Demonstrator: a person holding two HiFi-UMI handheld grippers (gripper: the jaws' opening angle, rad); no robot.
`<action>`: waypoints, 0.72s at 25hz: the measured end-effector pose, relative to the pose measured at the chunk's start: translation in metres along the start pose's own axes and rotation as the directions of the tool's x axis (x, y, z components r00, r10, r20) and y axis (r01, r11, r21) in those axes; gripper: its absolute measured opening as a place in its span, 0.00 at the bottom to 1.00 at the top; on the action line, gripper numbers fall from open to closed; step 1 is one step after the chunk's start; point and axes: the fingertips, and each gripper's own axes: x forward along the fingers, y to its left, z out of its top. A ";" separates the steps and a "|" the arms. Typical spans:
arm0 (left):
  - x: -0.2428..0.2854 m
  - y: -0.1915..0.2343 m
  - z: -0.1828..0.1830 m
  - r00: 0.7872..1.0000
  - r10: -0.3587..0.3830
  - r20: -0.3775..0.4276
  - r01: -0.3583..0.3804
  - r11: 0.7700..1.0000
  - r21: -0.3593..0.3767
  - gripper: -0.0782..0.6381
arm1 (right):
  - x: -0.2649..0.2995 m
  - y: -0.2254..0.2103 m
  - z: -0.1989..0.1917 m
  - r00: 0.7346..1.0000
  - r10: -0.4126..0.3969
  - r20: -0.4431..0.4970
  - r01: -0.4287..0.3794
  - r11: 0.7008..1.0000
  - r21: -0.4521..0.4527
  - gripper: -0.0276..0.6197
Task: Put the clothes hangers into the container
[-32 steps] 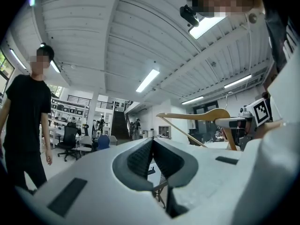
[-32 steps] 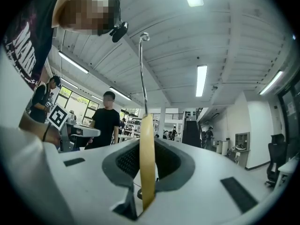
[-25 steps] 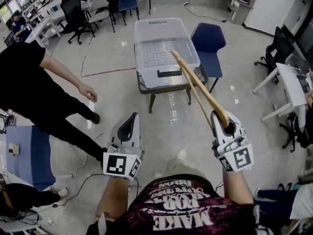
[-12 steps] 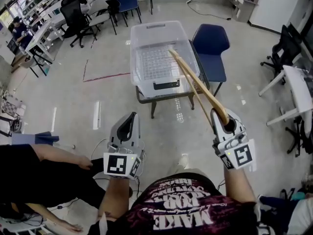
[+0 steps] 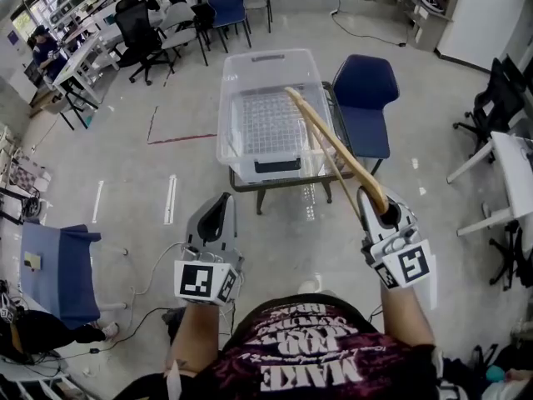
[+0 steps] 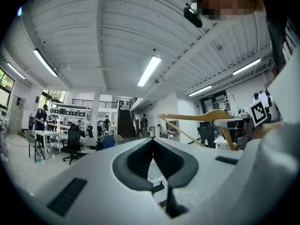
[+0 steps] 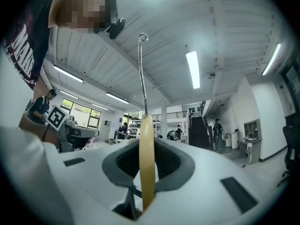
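My right claw (image 5: pixel 384 213) is clamped narrow on the wooden hanger (image 5: pixel 335 144). In the right gripper view the pale wood stands edge-on between the dark pads, which press it from both sides, and the metal hook (image 7: pixel 141 71) rises straight up out of it toward the ceiling. From the head view the hanger runs away from that claw, far and to the left. Its far tip shows over the right side of the clear container (image 5: pixel 227 137), though I cannot tell how high above it the tip sits.

My left claw (image 5: pixel 219 212) is closed with nothing in it. In the left gripper view its pads meet at the tips. It sits to the left of the right claw, well apart from it and from the hanger, at about the same nearness to me.

The container looks empty, its ribbed floor showing through. It stands on a small dark-framed table (image 5: pixel 287 182) ahead of me, farther off than both claws. A blue chair (image 5: pixel 364 98) stands just to the right of that table. More office chairs and desks are at the far left of the room.
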 end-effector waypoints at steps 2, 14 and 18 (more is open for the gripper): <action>0.004 -0.001 -0.004 1.000 0.006 -0.016 -0.006 1.000 -0.002 0.12 | 0.005 -0.007 -0.001 1.000 0.000 0.006 0.000 1.000 0.014 0.13; 0.018 0.039 -0.019 0.996 0.027 -0.079 -0.025 0.999 0.023 0.12 | 0.054 -0.008 -0.030 1.000 0.022 -0.011 -0.021 0.996 0.085 0.13; 0.045 0.060 -0.024 0.997 0.003 -0.080 -0.002 1.000 0.009 0.12 | 0.079 -0.009 -0.038 1.000 0.011 -0.029 -0.008 0.996 0.089 0.13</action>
